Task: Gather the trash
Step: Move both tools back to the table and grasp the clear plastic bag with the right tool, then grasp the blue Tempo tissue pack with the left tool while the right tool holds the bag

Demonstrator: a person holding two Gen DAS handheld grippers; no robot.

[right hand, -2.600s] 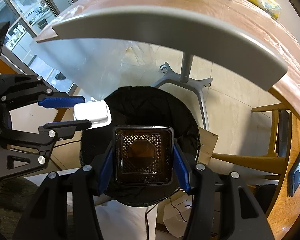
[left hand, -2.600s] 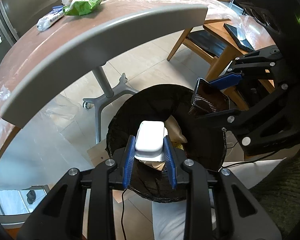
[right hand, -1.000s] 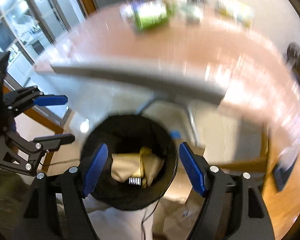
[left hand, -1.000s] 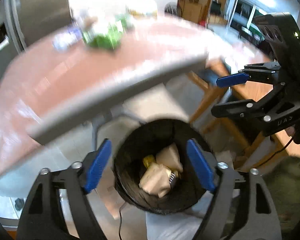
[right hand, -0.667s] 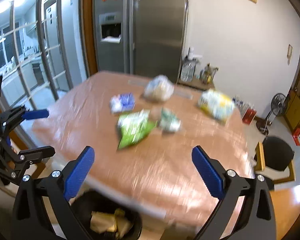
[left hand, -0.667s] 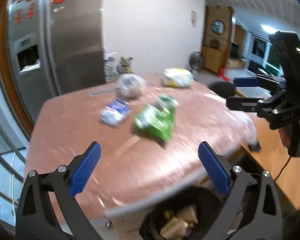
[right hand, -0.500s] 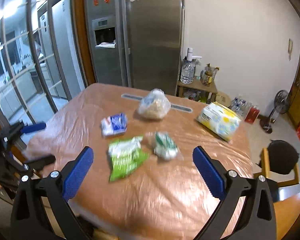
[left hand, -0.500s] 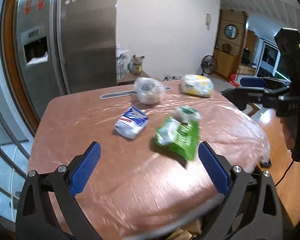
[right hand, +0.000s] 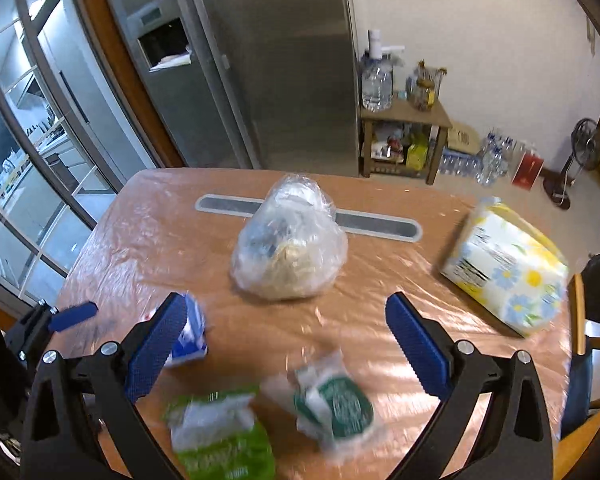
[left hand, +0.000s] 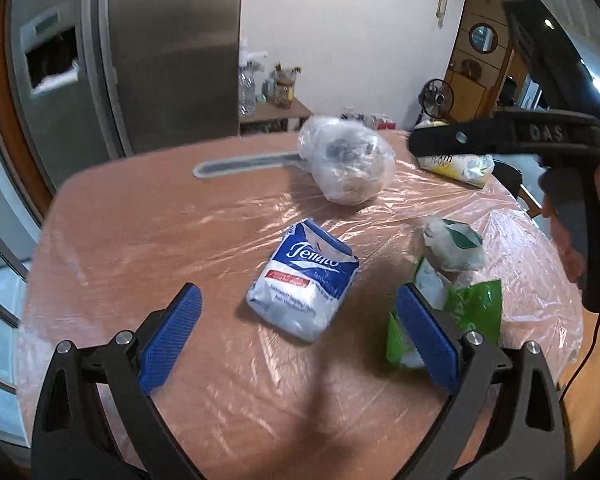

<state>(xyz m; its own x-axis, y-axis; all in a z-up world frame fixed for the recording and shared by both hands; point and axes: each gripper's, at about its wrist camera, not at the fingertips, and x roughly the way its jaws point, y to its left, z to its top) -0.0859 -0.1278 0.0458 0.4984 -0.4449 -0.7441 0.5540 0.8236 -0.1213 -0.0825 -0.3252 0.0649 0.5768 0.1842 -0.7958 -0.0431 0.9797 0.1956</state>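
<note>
a rounded wooden table, covered by a wrinkled clear plastic sheet, has a grey oblong strip set into its far side. on it lie a knotted clear bag of scraps over the strip, a blue and white packet, a bright green wrapper and a crumpled white and dark green wrapper just beside it. a yellow flowered tissue pack sits apart near the right edge.

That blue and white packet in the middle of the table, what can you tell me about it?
The blue and white packet is a soft plastic pouch with white script lettering on blue and a red band below. Its top looks torn open. It lies flat on the plastic-covered table, touching nothing else, ahead of the open left gripper and between its fingers in that view.
</note>
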